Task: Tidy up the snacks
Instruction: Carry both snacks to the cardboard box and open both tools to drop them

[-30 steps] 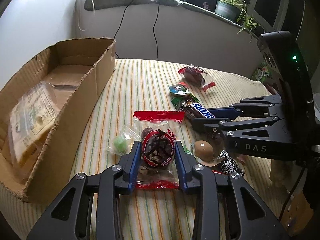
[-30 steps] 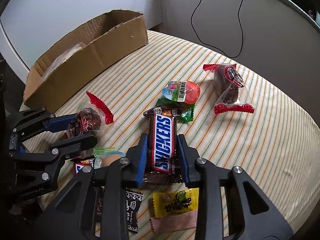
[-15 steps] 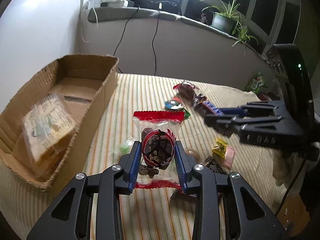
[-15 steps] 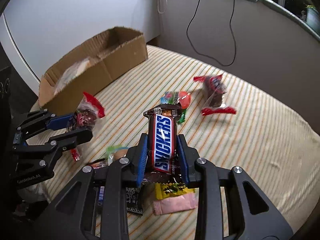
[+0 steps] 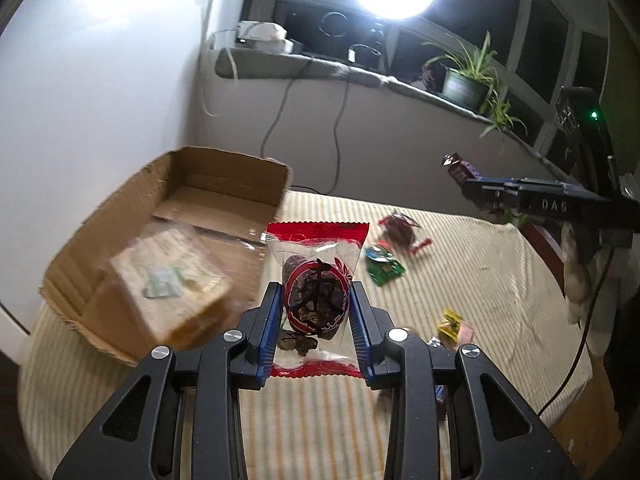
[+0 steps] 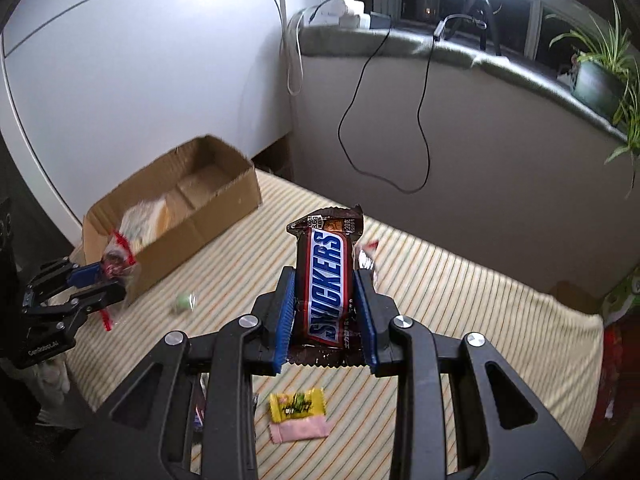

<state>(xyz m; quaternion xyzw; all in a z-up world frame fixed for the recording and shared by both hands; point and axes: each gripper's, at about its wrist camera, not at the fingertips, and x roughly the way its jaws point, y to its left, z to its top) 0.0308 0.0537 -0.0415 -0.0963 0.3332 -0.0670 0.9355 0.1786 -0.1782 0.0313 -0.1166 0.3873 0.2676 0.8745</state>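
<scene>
Meanwhile, left gripper (image 5: 316, 320) jaws clamp a red-sealed snack packet (image 5: 316, 280), right gripper (image 6: 325, 312) jaws a Snickers bar (image 6: 326, 280), cardboard box (image 6: 200, 236) nearby.

An open brown cardboard box (image 5: 224, 184) is sitting at the left of the striped tablecloth (image 5: 460, 280), with a clear-wrapped pale food packet (image 5: 168, 284) lying inside it. To its right, a small green foil packet (image 5: 384, 266) is lying just in front of a red-edged clear bag of dark fruit (image 5: 402, 232), and a yellow candy wrapper (image 6: 297, 403) is resting nearer, touching a pink one (image 6: 300, 430). A potted green plant (image 5: 466, 80) is standing on the grey ledge (image 5: 320, 68) behind the table.
</scene>
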